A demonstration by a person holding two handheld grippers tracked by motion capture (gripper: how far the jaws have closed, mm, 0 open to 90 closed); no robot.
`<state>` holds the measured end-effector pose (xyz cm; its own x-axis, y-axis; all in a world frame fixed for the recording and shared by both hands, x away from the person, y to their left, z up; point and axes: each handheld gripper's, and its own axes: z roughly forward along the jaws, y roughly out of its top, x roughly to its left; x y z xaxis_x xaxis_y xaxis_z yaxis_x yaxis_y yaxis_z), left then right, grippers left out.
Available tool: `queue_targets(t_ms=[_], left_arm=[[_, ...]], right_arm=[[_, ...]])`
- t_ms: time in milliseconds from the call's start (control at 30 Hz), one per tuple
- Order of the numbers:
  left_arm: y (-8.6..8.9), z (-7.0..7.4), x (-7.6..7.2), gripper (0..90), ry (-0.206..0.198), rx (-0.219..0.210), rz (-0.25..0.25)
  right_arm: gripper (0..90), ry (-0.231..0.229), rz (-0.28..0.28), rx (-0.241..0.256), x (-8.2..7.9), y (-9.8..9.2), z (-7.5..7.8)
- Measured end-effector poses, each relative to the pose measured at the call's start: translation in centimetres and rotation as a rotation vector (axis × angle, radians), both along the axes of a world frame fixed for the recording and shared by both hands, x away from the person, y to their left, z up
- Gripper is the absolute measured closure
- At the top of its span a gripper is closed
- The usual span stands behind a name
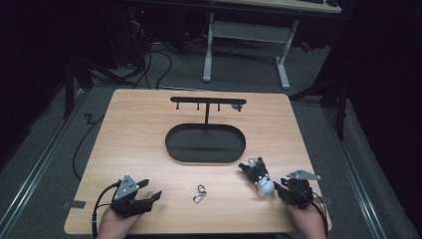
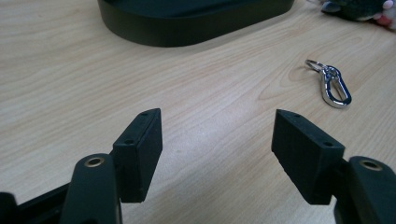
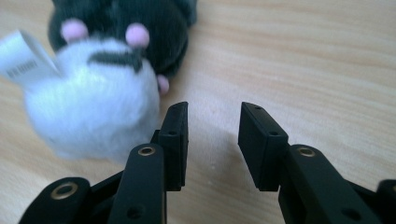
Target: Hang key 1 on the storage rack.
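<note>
A small black-and-white plush toy (image 1: 259, 176) with pink spots and a paper tag lies on the wooden table at the right; close up, the plush toy (image 3: 100, 79) sits just left of my right gripper (image 3: 212, 126), whose jaws stand open with bare wood between them. My right gripper (image 1: 280, 188) rests near the front right edge. A silver carabiner clip (image 1: 200, 193) lies at the front centre. My left gripper (image 1: 149, 191) is at the front left, open and empty; in its own view my left gripper (image 2: 217, 140) points at bare wood, the carabiner clip (image 2: 332, 84) ahead to its right.
A black oval tray (image 1: 205, 144) with an upright post and a hook bar (image 1: 207, 100) stands mid-table; the tray wall (image 2: 187, 21) lies ahead of the left gripper. Behind the table stand a white desk frame (image 1: 246, 45) and floor cables.
</note>
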<state>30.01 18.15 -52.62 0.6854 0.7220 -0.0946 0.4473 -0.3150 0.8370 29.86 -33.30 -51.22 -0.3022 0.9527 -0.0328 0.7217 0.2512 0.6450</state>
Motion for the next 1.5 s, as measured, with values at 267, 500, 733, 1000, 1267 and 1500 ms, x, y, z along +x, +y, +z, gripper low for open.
queue_targets(t_ms=[267, 500, 733, 1000, 1267, 1500], left_arm=[[-0.1, 0.3, -0.7, 33.8, -0.035, 0.024, -0.036], [0.5, 0.4, -0.8, 33.7, -0.035, 0.013, -0.029], [0.3, 0.4, -0.9, 33.6, -0.033, 0.015, -0.038], [0.6, 0.2, -0.8, 33.6, -0.022, 0.013, -0.038], [0.5, 0.2, -1.0, 33.5, -0.019, 0.016, -0.043], [0.4, 0.1, -1.0, 33.4, -0.016, 0.018, -0.049]], right_arm=[[61.5, 0.095, -0.016, -0.008, 0.4, 0.0, 0.6], [60.6, 0.192, 0.015, -0.080, 1.1, 0.5, 1.4], [53.5, 0.318, 0.065, -0.110, 2.0, 0.9, 3.3], [46.1, 0.416, 0.110, -0.150, 2.1, 1.1, 3.7], [33.2, 0.470, 0.155, -0.146, 1.8, 2.2, 4.0], [22.0, 0.483, 0.175, -0.126, 2.3, 3.9, 4.3]])
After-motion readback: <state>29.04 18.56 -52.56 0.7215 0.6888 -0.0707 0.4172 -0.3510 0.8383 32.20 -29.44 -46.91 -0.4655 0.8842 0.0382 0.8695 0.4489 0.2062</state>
